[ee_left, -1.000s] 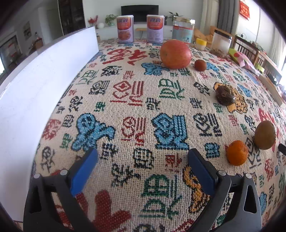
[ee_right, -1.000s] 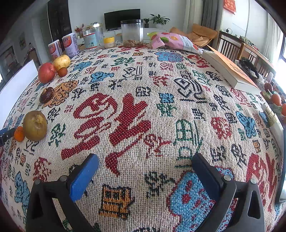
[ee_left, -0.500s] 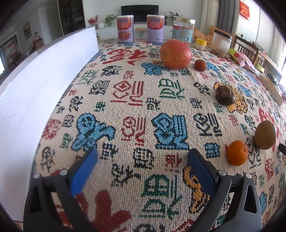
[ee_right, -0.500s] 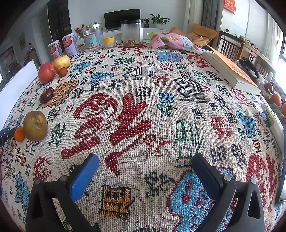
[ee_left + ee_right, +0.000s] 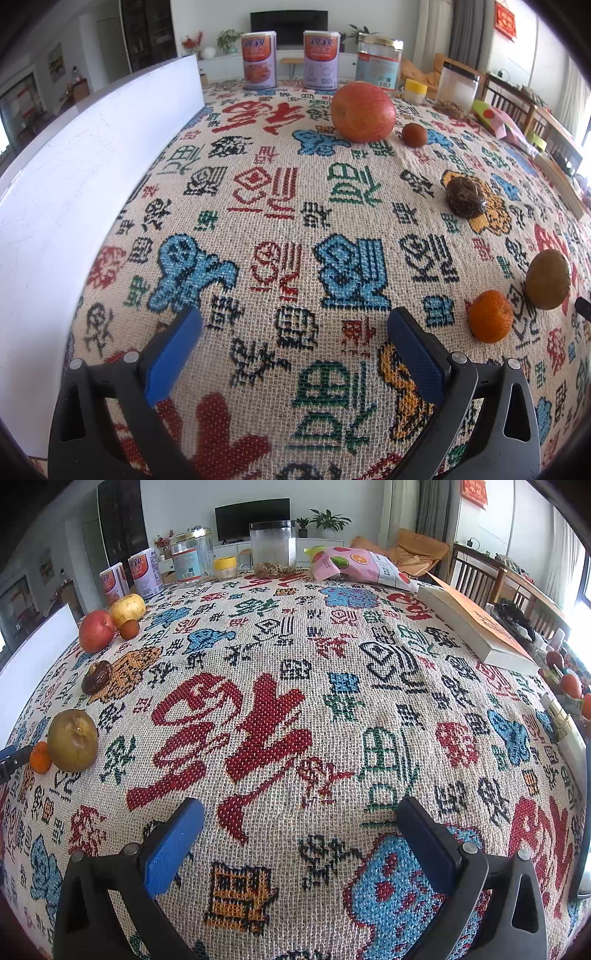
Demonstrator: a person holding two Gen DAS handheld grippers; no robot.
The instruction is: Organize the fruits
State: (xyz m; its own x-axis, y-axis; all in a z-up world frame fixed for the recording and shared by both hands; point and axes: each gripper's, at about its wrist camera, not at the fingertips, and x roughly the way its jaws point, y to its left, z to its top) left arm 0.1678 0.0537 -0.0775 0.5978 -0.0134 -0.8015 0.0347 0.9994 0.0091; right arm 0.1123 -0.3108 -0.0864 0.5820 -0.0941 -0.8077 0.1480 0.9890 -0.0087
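my left gripper (image 5: 294, 326): low over cloth, spread wide, empty
my right gripper (image 5: 301, 818): same, released
tablecloth (image 5: 295, 709): coarse woven
apple (image 5: 362, 112): round, smooth
tangerine (image 5: 490, 316): small, dimpled

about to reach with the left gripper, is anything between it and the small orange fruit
Nothing visible does. The left gripper is open over bare tablecloth, and the small orange fruit lies just beyond its right finger, with the brown-green fruit behind it.
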